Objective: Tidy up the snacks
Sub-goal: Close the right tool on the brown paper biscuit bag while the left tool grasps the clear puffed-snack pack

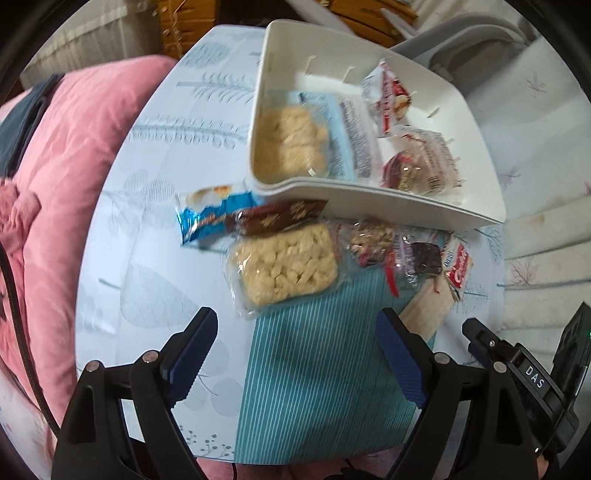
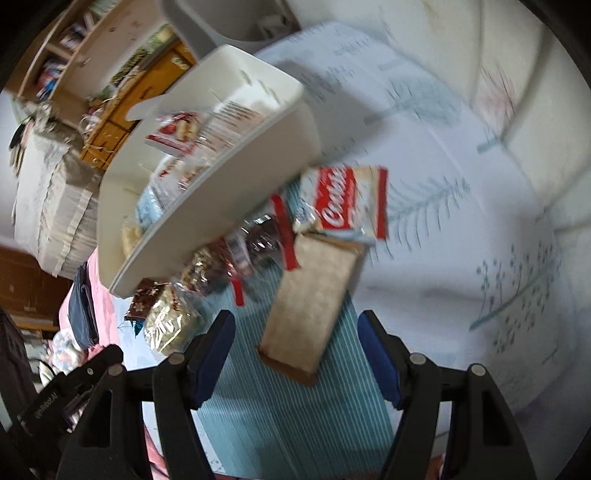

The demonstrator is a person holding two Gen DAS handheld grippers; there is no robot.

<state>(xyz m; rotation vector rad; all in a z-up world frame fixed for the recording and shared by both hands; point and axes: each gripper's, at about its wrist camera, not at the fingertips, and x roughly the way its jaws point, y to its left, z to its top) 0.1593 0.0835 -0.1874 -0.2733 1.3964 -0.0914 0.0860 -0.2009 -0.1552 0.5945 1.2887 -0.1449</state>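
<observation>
A home, most likely a bedroom: a plump pink quilted duvet lies at 9 o'clock of the leaf-printed white tablecloth, and an orange-brown wooden drawer cabinet stands at 11 o'clock beside a cluttered pale wooden bookshelf.

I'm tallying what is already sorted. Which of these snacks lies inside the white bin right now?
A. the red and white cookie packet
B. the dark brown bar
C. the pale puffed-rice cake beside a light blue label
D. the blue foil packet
C: a pale puffed-rice cake with a light blue label lies in the white bin, while the blue foil packet, cookie packet and brown bar lie outside on the table.
</observation>
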